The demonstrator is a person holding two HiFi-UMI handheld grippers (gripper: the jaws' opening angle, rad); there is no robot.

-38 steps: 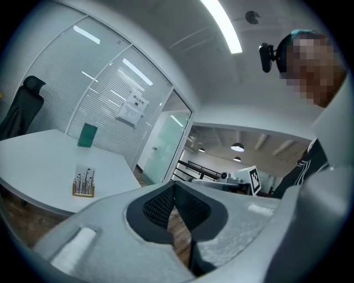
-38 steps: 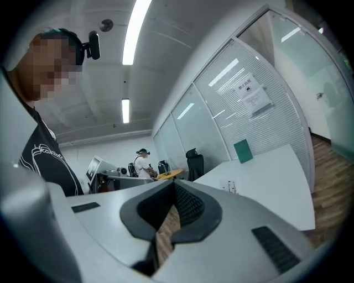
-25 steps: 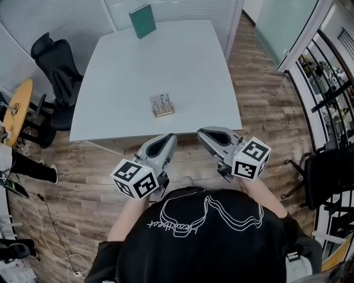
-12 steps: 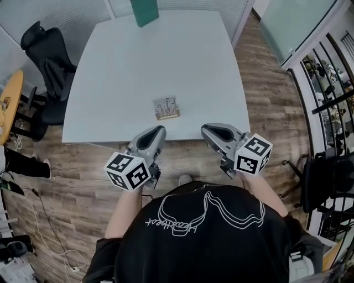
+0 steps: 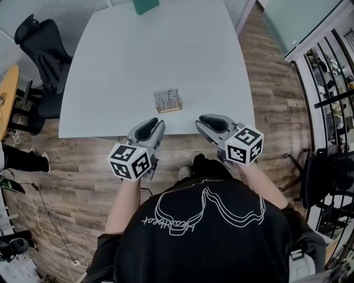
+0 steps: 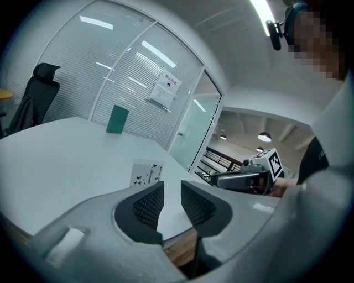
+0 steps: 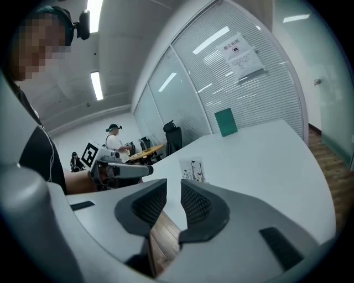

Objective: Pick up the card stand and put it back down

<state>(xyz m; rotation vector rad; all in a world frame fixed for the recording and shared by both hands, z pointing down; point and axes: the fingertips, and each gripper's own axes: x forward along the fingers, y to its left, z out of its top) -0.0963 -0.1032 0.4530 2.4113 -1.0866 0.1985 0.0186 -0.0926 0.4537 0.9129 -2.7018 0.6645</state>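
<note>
Nearest me, the left gripper [image 5: 155,123], a grey moulded shell with a black-and-white marker cube at its back end, points to 12 o'clock with its tips at the near edge of the table. In the left gripper view its two dark, ribbed pads [image 6: 148,203] are drawing apart, with only table edge and floor showing in the gap. The right gripper [image 5: 202,121] is built the same and sits level with it at 3 o'clock. Its jaws are also opening, and nothing is between its pads [image 7: 196,203] either. My hands are mostly hidden behind the cubes and my black printed T-shirt [image 5: 204,237].

The small card stand [image 5: 167,100], a pale wooden base holding an upright white card with dark printed marks, stands on the large pale grey matte table [image 5: 155,50] near its front edge. It lies at 1 o'clock from the left tips and 11 o'clock from the right tips, clear of both grippers and roughly midway between them. Each gripper view shows the card just beyond the jaws, and the print is too small for me to read.

Farther off, at 12 o'clock, a dark green upright panel [image 5: 145,5] stands at the far table edge, cut off by the top of the head view. A black office chair [image 5: 41,50] sits at 10 o'clock on the wood-plank floor [image 5: 265,72]. Behind the table is a frosted, striped glass wall carrying a white paper notice [image 6: 165,90], illegible from here.
</note>
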